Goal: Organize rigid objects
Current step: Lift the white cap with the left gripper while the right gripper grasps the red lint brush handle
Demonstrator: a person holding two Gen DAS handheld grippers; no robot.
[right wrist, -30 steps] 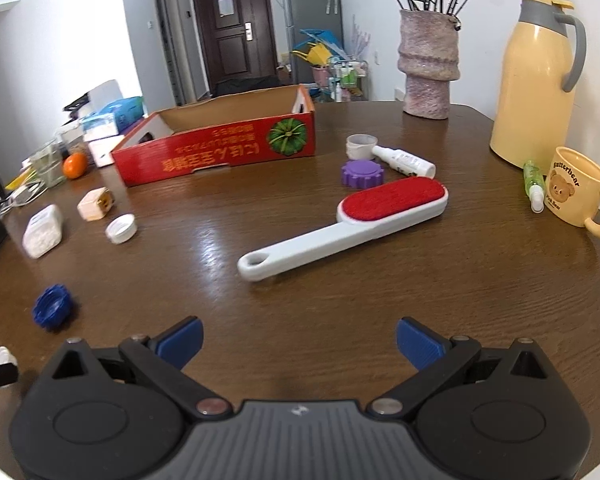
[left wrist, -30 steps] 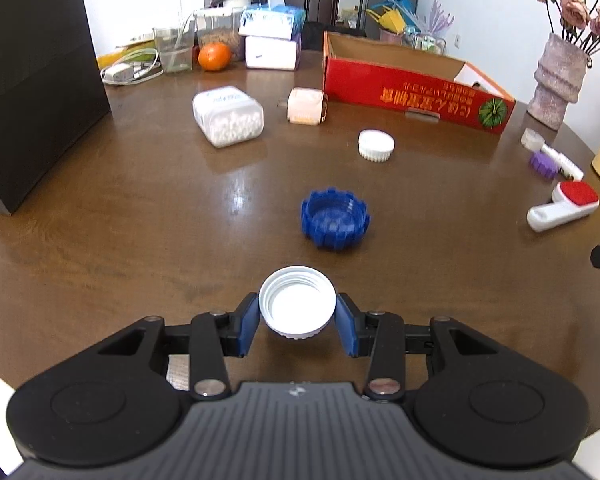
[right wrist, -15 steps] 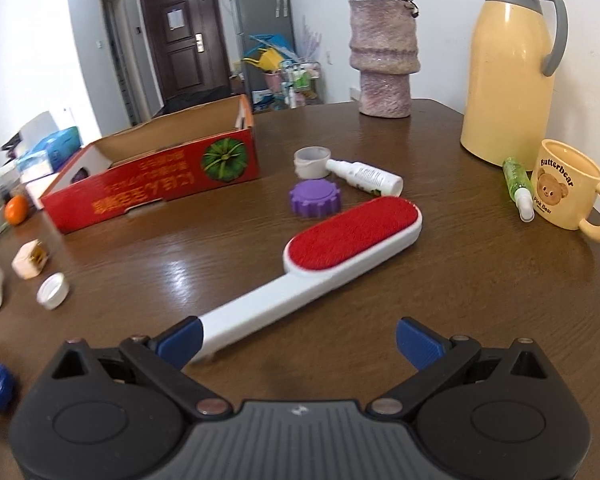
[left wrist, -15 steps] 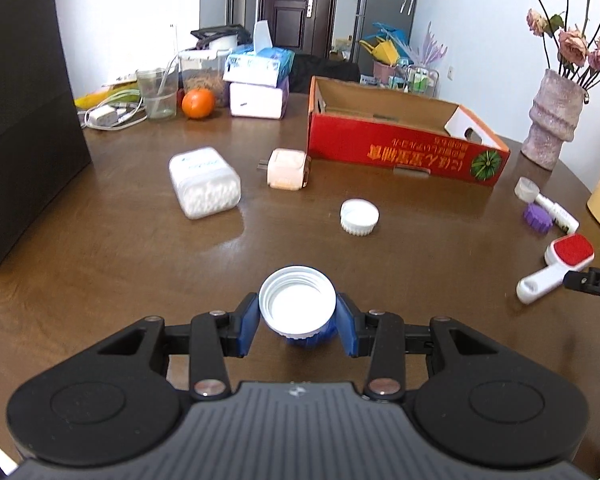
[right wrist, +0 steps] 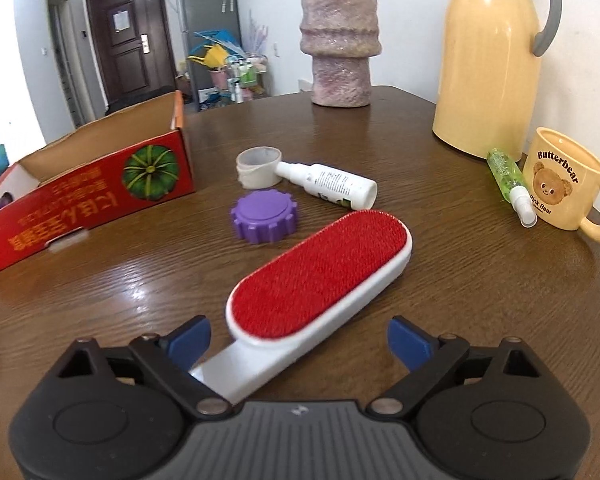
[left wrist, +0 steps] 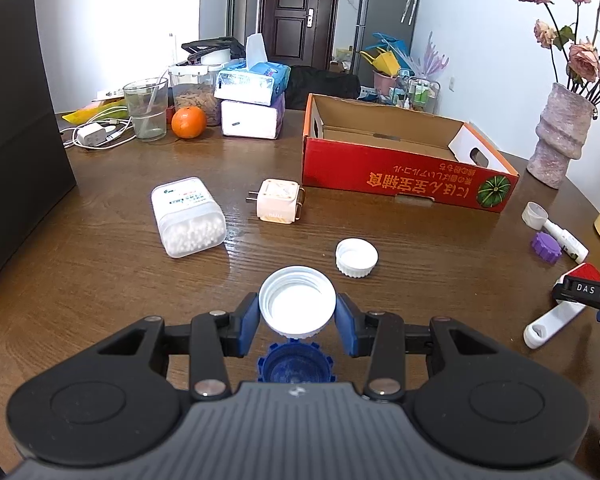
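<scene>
My left gripper (left wrist: 297, 320) is shut on a large white cap (left wrist: 297, 300), held open side up above the table. A blue ridged cap (left wrist: 295, 364) lies under it. A smaller white cap (left wrist: 357, 257) rests just ahead. The open red cardboard box (left wrist: 404, 178) stands further back. In the right wrist view my right gripper (right wrist: 298, 338) straddles the lint brush (right wrist: 320, 276), white with a red pad; its jaws are closing and the blue pads stand apart from the brush. A purple cap (right wrist: 263, 217) and a white spray bottle (right wrist: 328, 184) lie beyond.
A cotton-swab box (left wrist: 188, 216) and a plug adapter (left wrist: 278, 200) lie left of the box. An orange (left wrist: 188, 122), a glass and tissue packs sit at the back. A vase (right wrist: 340, 40), a yellow thermos (right wrist: 492, 56), a bear mug (right wrist: 568, 184) and a green spray bottle (right wrist: 510, 184) stand on the right.
The left gripper carried the white cap forward over the blue cap, toward the red box. The right gripper advanced and dropped until the brush lies between its jaws, which have narrowed slightly.
</scene>
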